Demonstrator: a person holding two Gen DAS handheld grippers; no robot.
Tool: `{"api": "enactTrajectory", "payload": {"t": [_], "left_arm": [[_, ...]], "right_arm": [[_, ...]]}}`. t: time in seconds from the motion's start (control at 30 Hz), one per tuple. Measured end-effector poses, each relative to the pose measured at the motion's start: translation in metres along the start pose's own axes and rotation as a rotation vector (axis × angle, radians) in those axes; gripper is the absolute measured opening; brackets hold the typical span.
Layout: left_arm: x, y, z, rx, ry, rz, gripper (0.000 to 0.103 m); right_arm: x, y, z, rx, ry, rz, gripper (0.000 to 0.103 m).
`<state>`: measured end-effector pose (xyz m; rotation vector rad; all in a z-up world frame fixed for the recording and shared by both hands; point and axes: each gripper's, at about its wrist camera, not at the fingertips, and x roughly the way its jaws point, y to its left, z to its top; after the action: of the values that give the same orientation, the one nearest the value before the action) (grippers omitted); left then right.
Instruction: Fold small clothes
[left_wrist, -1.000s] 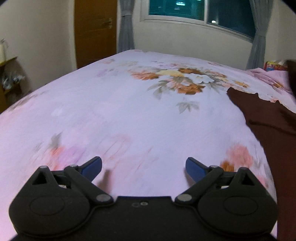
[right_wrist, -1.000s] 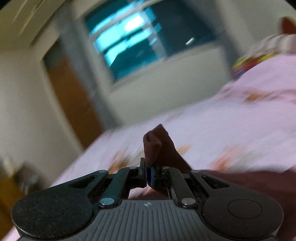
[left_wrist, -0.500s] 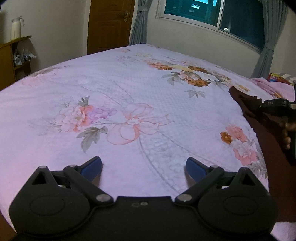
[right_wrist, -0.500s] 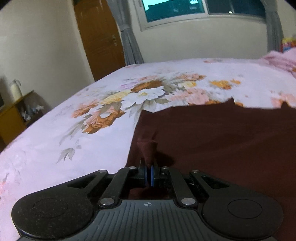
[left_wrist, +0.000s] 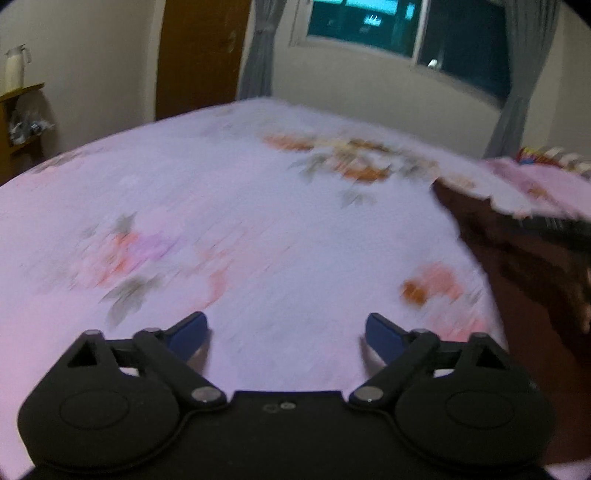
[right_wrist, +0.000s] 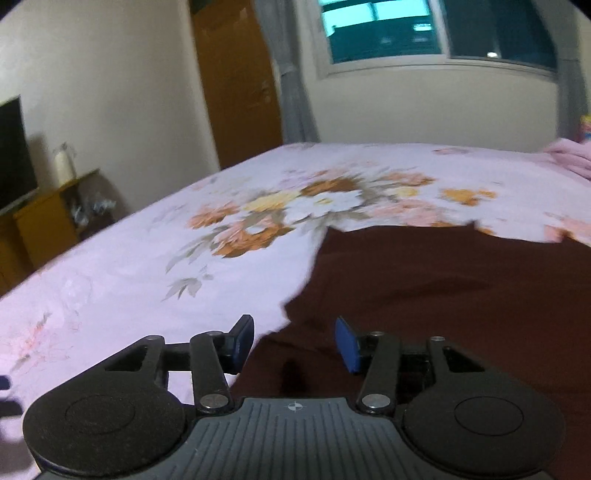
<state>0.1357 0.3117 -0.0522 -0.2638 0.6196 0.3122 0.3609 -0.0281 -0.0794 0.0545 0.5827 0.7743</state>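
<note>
As my right claw (right_wrist: 294, 341) has just been opening, empty over the maroon garment (right_wrist: 461, 295), my left claw (left_wrist: 286, 338), closing slightly yet wide, hovers above the seemingly bare floral bedsheet (left_wrist: 240, 221).

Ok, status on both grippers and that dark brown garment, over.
Left gripper open over bare bedspread. Right gripper just opened, jaws empty. Brown garment flat on the bed. Nothing in the way.

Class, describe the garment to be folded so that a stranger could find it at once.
Start at the big bed with its pale pink floral sheet. On its right side lies a dark maroon garment, spread flat. It is the only plain dark cloth there; everything around it is pale and flowered.
</note>
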Motion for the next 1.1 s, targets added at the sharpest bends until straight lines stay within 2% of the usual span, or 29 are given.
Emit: {"api": "enactTrajectory", "payload": {"t": [0.07,0.13,0.23,0.3,0.4,0.47,0.57,0.67,0.73,0.87,0.93,0.97,1.0,1.03,1.07,1.1], "left_arm": [[0.01,-0.016,0.013,-0.01,-0.022,-0.072,0.072],[0.027,-0.034,0.027,-0.046,-0.017,-0.192,0.048],[0.059,-0.071,0.047,-0.092,0.008,-0.353,0.042],[0.083,-0.1,0.058,-0.087,0.028,-0.423,0.041],[0.12,-0.13,0.064,-0.149,0.1,-0.485,0.046],[0.136,-0.145,0.065,-0.187,0.116,-0.52,0.047],[0.153,-0.151,0.065,-0.298,0.133,-0.571,0.045],[0.165,-0.154,0.068,-0.356,0.12,-0.568,0.045],[0.175,-0.158,0.072,-0.348,0.12,-0.551,0.043],[0.198,-0.162,0.079,-0.358,0.172,-0.537,0.042],[0.211,-0.168,0.082,-0.35,0.2,-0.518,0.038],[0.216,-0.17,0.083,-0.344,0.205,-0.504,0.035],[0.218,-0.172,0.084,-0.335,0.205,-0.489,0.025],[0.22,-0.173,0.084,-0.329,0.206,-0.486,0.012],[0.223,-0.173,0.084,-0.328,0.2,-0.483,0.006],[0.224,-0.172,0.084,-0.334,0.197,-0.489,0.005]], "right_arm": [[-0.029,-0.023,-0.006,0.036,-0.027,-0.059,0.048],[-0.062,-0.048,-0.012,0.074,-0.072,-0.131,0.048],[-0.108,-0.098,-0.023,0.18,-0.119,-0.246,0.049],[-0.133,-0.13,-0.031,0.247,-0.135,-0.304,0.049],[-0.155,-0.166,-0.041,0.313,-0.132,-0.363,0.049],[-0.164,-0.182,-0.046,0.336,-0.142,-0.375,0.049],[-0.172,-0.198,-0.05,0.364,-0.153,-0.381,0.049],[-0.181,-0.204,-0.056,0.374,-0.163,-0.364,0.049],[-0.181,-0.207,-0.057,0.386,-0.169,-0.354,0.049],[-0.182,-0.213,-0.062,0.414,-0.176,-0.346,0.049],[-0.182,-0.213,-0.064,0.419,-0.176,-0.345,0.049],[-0.183,-0.213,-0.065,0.418,-0.176,-0.346,0.049],[-0.185,-0.214,-0.066,0.418,-0.178,-0.345,0.049],[-0.186,-0.215,-0.067,0.418,-0.182,-0.347,0.049],[-0.187,-0.215,-0.067,0.416,-0.182,-0.348,0.049],[-0.188,-0.216,-0.067,0.412,-0.181,-0.349,0.049]]}}
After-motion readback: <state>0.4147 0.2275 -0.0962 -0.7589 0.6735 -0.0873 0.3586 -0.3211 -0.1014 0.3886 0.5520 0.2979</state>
